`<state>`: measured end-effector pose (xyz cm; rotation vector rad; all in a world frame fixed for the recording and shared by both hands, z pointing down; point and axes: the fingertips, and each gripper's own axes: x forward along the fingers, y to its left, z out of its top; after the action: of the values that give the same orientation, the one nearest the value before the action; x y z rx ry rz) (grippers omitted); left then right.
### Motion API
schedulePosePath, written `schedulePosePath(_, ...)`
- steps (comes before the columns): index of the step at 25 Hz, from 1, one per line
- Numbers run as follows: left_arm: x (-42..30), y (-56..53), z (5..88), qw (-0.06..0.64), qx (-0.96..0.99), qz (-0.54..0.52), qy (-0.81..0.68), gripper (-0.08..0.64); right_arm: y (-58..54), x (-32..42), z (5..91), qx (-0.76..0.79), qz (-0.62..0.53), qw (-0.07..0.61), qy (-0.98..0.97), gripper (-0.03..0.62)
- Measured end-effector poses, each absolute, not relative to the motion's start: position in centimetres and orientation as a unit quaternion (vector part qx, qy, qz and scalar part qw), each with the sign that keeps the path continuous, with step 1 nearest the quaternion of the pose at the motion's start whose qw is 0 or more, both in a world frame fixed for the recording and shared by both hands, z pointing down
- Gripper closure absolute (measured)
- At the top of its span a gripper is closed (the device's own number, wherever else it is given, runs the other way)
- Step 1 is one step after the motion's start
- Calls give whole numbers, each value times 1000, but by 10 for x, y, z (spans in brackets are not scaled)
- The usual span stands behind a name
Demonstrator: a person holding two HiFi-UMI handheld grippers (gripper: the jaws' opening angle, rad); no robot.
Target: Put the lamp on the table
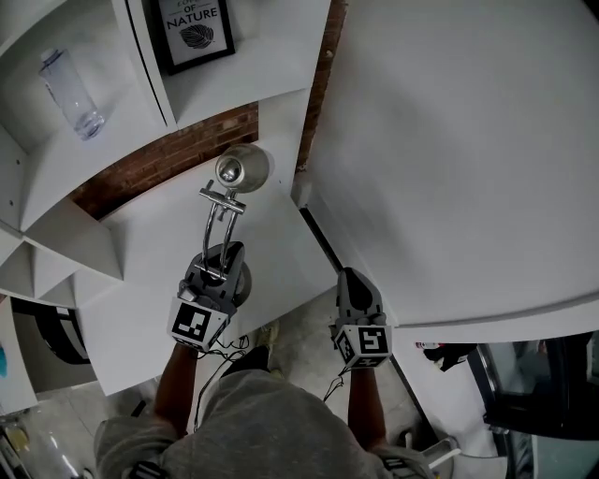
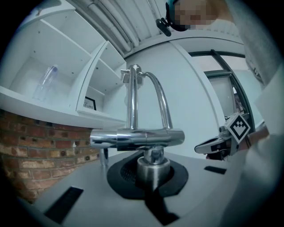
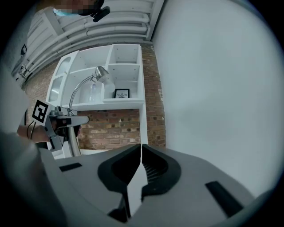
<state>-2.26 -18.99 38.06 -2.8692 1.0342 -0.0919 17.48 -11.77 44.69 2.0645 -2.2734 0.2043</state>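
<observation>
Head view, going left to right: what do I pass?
clear bottle → lamp, held by the left hand-held gripper → right hand-held gripper. The framed print is left out because it overlaps the lamp.

Clear bottle (image 1: 71, 92) is standing in a compartment of the white shelving (image 1: 65, 168); framed print (image 1: 195, 31) is sitting in another; brick wall (image 1: 168, 157) is showing beneath.
</observation>
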Motion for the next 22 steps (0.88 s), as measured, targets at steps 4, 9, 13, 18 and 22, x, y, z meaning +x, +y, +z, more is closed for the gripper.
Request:
schedulePosePath(4,-10,-216,389,32,-945,-15,327,560,-133,183,451,676,68,40,-732,569)
schedulePosePath(9,6,-248,405,15,-949,-3,315,560,-153,193,456,684,74,44,-724,569)
schedulePosePath(13,26,-265,424,11,-954,-13,299,560,-166,203,462,688,77,47,-720,569)
schedulePosePath(18,50,-284,450,-5,-960,-22,280,560,-183,212,472,692,84,50,-715,569)
schedulePosePath(22,69,-299,465,-11,-964,-20,266,560,-197,223,483,697,87,50,-710,569)
